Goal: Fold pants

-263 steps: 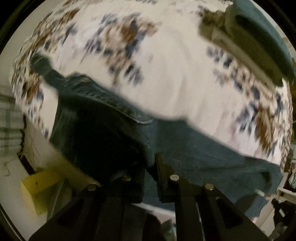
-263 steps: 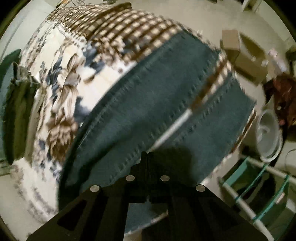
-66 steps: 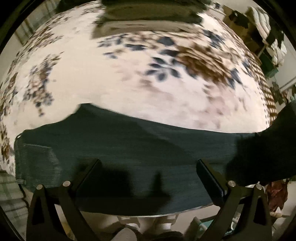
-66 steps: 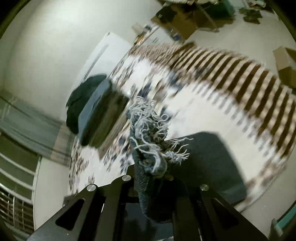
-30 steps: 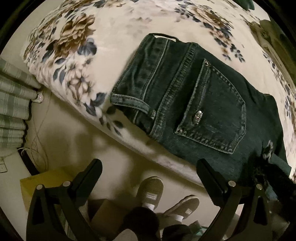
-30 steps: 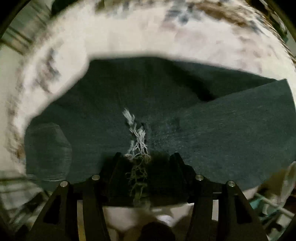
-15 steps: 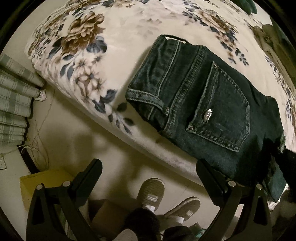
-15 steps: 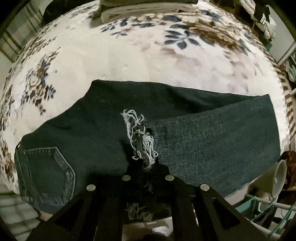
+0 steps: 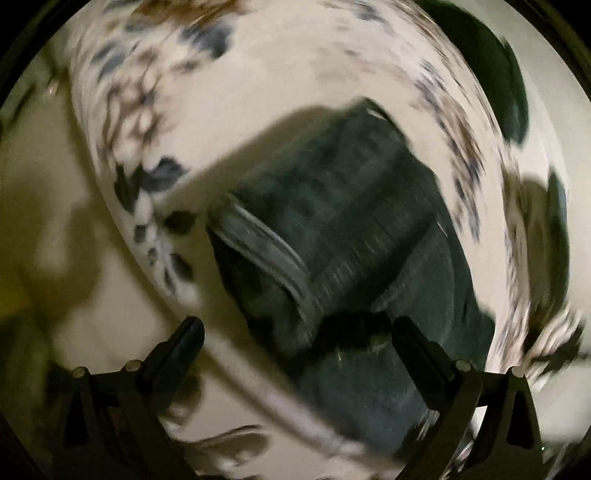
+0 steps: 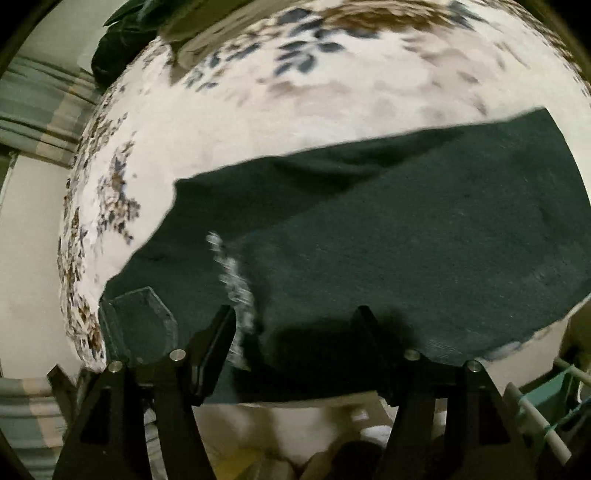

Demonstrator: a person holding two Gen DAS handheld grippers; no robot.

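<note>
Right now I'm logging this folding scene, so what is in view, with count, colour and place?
jeans: one pair, dark blue-green denim, folded, on the bed near its front edge.
frayed hem: one, pale threads, lying on the jeans.
bedspread: one, cream with brown and blue flowers, under the jeans.
dark clothing: one heap, blackish green, far end of bed.
left tool: one, black, open, empty.
right tool: one, black, open, empty.

So I'm working on a bed with a cream floral bedspread (image 10: 295,122), blue and brown flowers all over it. Dark green bundle of fabric (image 10: 125,33) sits at the far corner. Striped grey-green curtain (image 10: 40,96) hangs off to the left, plain pale wall (image 10: 26,236) beneath it. Some teal-and-white rack (image 10: 546,406) sits down at lower right. Lighting's dim and yellowish.
</note>
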